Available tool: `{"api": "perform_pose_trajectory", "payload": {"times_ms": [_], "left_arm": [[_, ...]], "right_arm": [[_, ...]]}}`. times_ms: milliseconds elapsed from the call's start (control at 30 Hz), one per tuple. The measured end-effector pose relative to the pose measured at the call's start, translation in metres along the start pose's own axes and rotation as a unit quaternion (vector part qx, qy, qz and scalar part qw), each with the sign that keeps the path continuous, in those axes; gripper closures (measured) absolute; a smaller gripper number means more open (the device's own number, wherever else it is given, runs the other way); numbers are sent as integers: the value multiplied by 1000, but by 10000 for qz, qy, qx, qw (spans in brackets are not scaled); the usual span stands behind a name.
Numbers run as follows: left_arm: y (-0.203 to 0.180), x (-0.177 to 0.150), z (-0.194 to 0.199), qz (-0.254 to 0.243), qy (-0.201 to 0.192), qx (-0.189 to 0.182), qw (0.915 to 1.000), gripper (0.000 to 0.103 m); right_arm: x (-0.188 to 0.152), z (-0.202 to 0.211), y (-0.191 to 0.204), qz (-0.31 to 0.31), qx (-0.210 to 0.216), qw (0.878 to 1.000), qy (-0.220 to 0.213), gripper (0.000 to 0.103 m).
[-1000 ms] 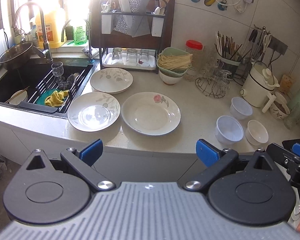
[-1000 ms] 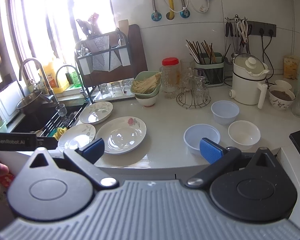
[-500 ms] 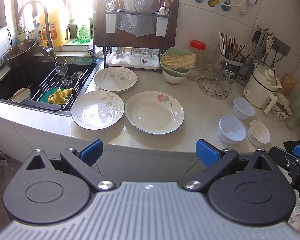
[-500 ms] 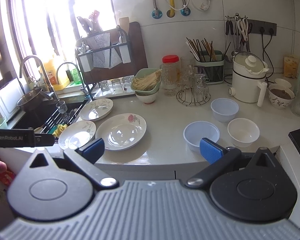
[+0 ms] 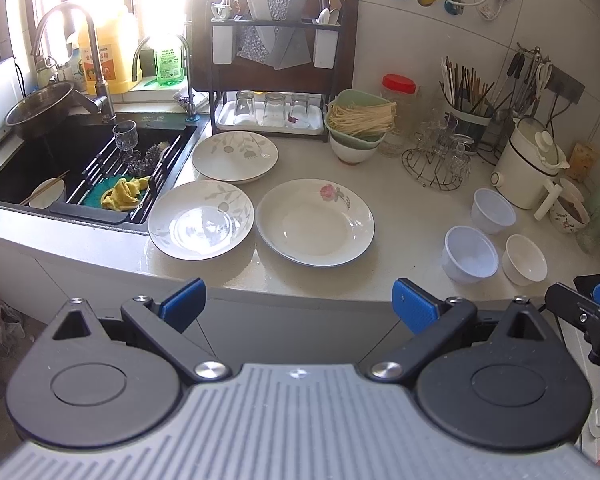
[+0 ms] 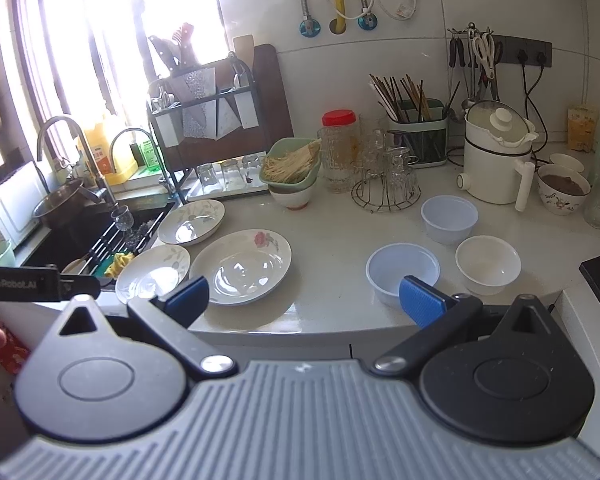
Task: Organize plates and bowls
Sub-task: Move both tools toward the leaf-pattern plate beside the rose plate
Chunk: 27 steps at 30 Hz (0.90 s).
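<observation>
White plates lie at twelve o'clock on the counter, bowls at two o'clock, while the left gripper and right gripper hover spread, empty.

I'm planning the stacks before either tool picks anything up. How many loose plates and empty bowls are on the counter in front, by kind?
Leaf-pattern plates: 2
Rose-pattern plate: 1
Bluish plastic bowls: 2
White bowl: 1
Total: 6
</observation>
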<state>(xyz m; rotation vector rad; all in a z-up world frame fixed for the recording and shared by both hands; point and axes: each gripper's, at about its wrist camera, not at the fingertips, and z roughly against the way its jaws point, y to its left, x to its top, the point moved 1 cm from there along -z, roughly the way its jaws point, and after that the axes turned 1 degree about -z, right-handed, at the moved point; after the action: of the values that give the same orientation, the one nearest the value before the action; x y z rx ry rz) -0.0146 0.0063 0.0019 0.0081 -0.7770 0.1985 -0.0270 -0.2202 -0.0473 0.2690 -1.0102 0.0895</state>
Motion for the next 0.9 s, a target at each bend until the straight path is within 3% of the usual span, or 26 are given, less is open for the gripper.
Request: {"api": "perform_pose_trajectory", "payload": {"times_ms": [367, 900], "left_arm": [[-2, 3, -2, -29, -76, 185, 9998, 2], [-4, 3, -18, 176, 86, 147, 9997, 2]], "right_arm": [[2, -6, 1, -7, 37, 10000, 54, 0], [6, -16, -9, -143, 71, 9998, 125, 0]]}}
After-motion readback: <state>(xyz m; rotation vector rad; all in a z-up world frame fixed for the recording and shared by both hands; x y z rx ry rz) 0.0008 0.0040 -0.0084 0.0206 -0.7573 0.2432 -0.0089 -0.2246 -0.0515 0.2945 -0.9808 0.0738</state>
